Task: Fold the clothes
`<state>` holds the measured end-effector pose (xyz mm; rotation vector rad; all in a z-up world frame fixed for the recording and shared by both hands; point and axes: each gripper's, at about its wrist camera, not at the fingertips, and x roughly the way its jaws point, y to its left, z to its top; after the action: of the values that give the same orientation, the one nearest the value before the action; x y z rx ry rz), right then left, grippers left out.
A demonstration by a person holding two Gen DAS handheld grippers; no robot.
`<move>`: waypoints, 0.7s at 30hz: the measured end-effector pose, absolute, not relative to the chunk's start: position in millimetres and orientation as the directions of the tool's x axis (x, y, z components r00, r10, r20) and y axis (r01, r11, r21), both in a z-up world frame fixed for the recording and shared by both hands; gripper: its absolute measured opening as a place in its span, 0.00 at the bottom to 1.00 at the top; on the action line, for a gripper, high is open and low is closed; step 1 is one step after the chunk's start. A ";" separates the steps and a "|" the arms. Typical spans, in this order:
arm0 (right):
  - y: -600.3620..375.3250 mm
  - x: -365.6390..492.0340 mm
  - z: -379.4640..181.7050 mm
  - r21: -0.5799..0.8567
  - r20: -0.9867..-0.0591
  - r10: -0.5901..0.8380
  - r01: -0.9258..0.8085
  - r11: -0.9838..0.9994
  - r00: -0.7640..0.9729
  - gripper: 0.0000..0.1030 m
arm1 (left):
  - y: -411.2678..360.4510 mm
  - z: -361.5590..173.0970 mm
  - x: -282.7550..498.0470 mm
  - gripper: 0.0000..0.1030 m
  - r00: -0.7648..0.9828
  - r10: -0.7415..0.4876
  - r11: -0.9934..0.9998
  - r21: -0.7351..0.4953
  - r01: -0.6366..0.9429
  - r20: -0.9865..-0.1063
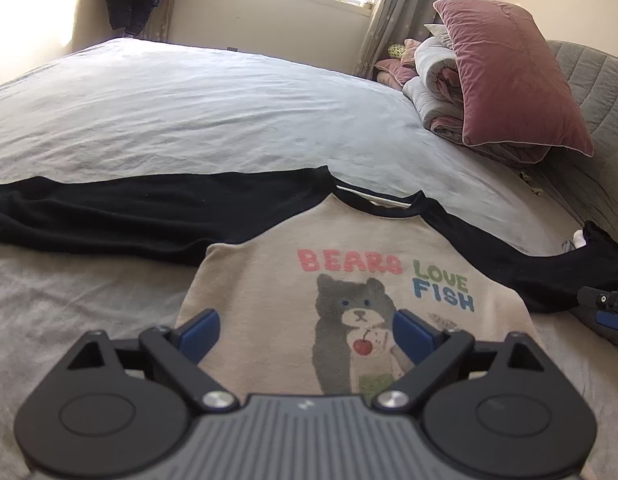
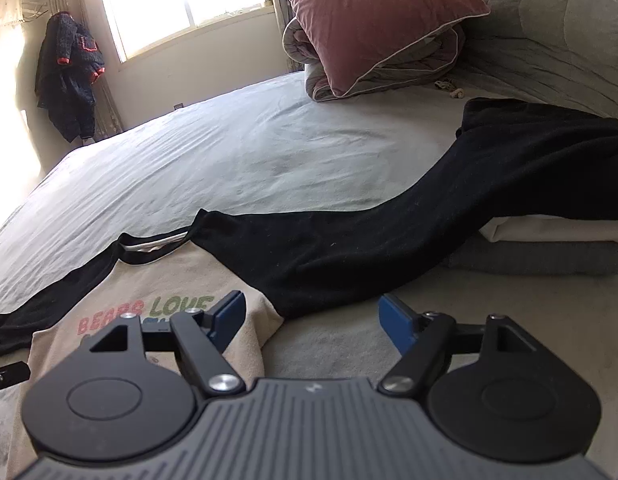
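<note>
A beige raglan shirt (image 1: 269, 280) with black sleeves and a bear print lies face up, spread flat on the bed. Its left sleeve (image 1: 109, 208) stretches out to the left. Its right sleeve (image 2: 429, 216) runs out to the right over folded clothes. My left gripper (image 1: 307, 330) is open and empty, just above the shirt's lower body. My right gripper (image 2: 313, 320) is open and empty, over the shirt's right side edge (image 2: 253, 332) near the armpit. The right gripper also shows at the right edge of the left wrist view (image 1: 607, 310).
The bed has a grey sheet (image 1: 189, 120). A pink pillow (image 1: 513, 68) rests on a rolled grey duvet (image 1: 437, 92) by the headboard. A stack of folded clothes (image 2: 549, 248) lies under the right sleeve. Dark jackets (image 2: 69, 72) hang beside the window.
</note>
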<state>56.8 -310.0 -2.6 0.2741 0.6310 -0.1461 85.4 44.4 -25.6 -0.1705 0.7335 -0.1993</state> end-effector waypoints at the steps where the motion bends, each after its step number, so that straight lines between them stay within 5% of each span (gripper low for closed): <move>1: -310.1 57.9 -3.2 0.203 -0.601 -0.052 0.214 0.956 0.798 0.75 | 44.0 -26.6 86.4 0.98 0.725 -0.236 0.968 -0.221 0.118 -0.647; 21: -319.6 65.2 -14.3 0.191 -0.612 -0.080 0.245 0.951 0.787 0.81 | 47.4 -33.2 102.1 0.99 0.713 -0.206 0.973 -0.220 0.074 -0.670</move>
<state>65.2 -319.6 -14.3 0.2680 0.6437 -0.1770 102.1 47.4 -33.2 -0.1829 0.7618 -0.1558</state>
